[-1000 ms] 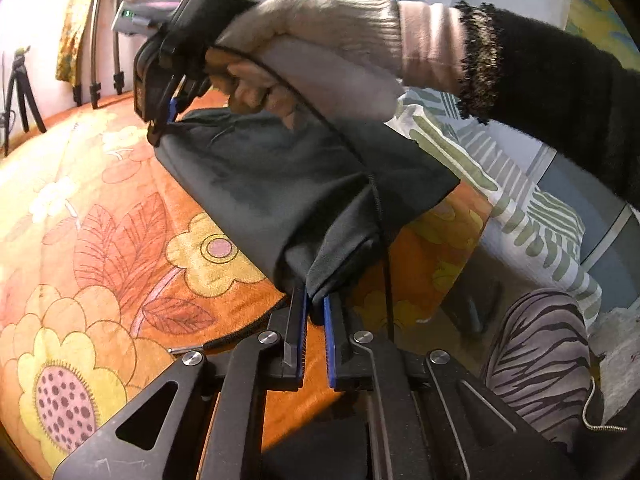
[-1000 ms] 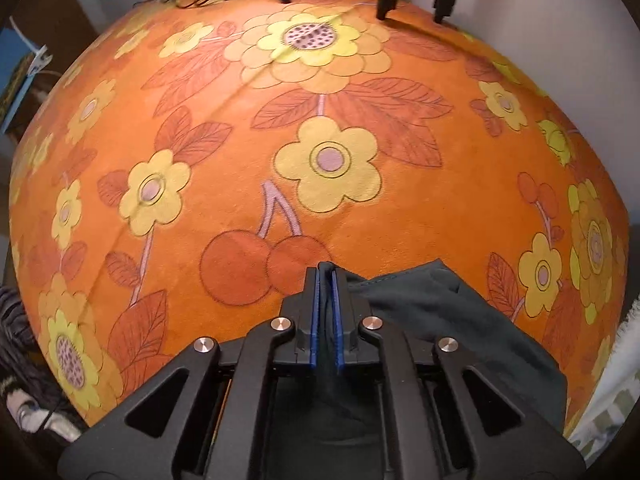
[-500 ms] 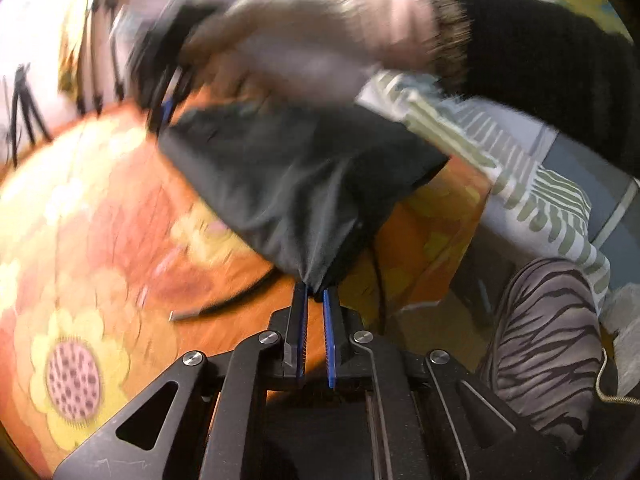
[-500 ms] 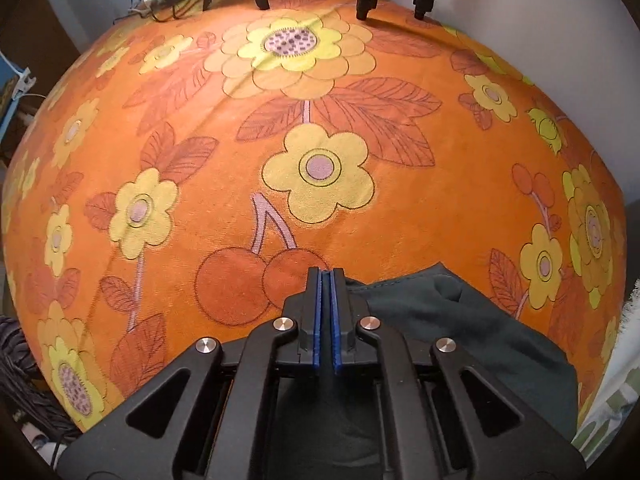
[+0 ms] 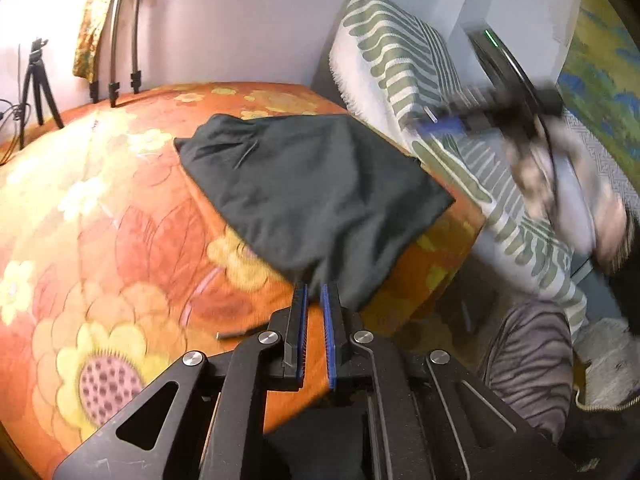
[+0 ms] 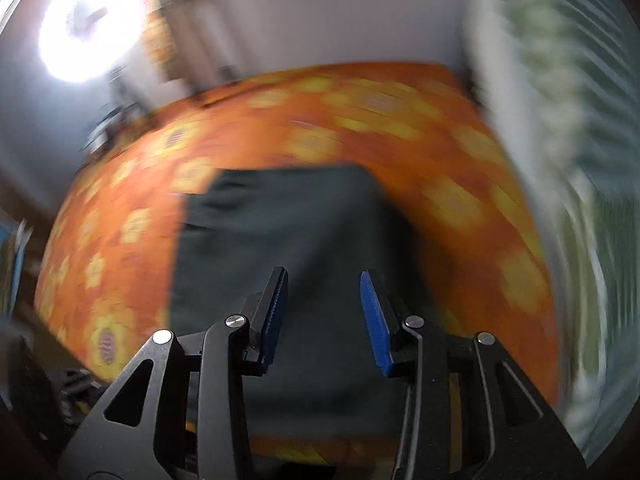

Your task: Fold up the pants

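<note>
The left hand-held gripper (image 5: pixel 313 300) sits at the near corner of the folded dark pants (image 5: pixel 312 188) on the orange floral bed (image 5: pixel 100 240), pads slightly apart, gripping nothing. The right hand-held gripper (image 6: pixel 324 312) hovers wide apart above them, farther off.

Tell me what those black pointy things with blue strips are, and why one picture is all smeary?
They are two grabbers, like big tweezers, and a person holds one in each hand. Each grabber has a little camera that looks out along its two fingers, so you get two pictures.

One picture comes from the left gripper. Its blue fingers stand a little apart and pinch nothing. Just past them lie the dark pants, folded on an orange flowered blanket. Far to the right you can see the person's gloved hand, blurry, with the other grabber.

The other picture comes from the right gripper, wide open and empty above the pants. It is smeary because that hand is moving fast.
</note>
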